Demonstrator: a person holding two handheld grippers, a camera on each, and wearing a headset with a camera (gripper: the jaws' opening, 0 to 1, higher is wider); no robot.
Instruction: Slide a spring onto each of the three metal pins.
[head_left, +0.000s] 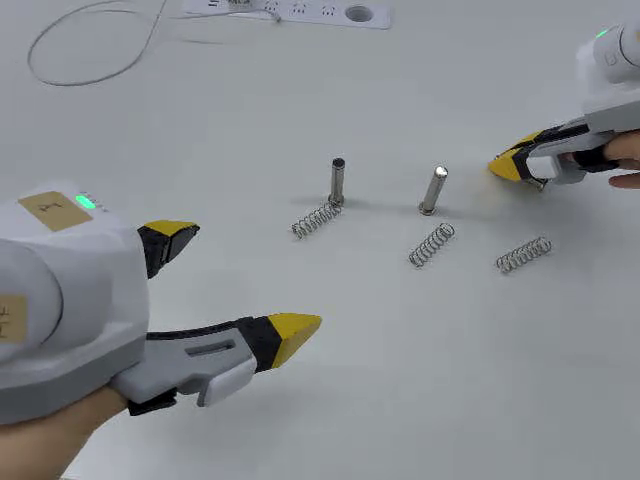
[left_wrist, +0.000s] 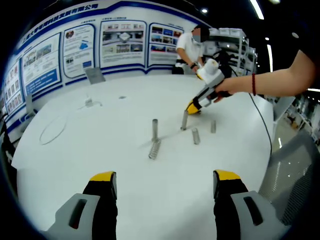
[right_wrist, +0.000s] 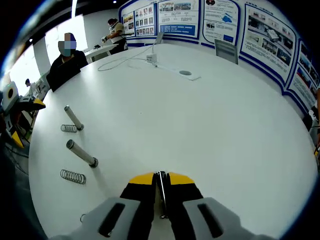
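1. Left tongs (head_left: 243, 282) hang spread and empty; right tongs (head_left: 512, 166) are pressed together on a thin metal rod (right_wrist: 160, 194), seemingly the third pin.
2. Two pins (head_left: 337, 182), (head_left: 432, 190) stand bare on the table (head_left: 400, 390).
3. Three springs (head_left: 316, 219), (head_left: 431, 245), (head_left: 523, 254) lie loose nearby, so none is fitted yet.

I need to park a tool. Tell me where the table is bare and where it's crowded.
Bare: the stretch between the cable and the pins, and the near side right of the left gripper, below the springs. Crowded: the middle, where two pins and three springs sit close, across to the right gripper.
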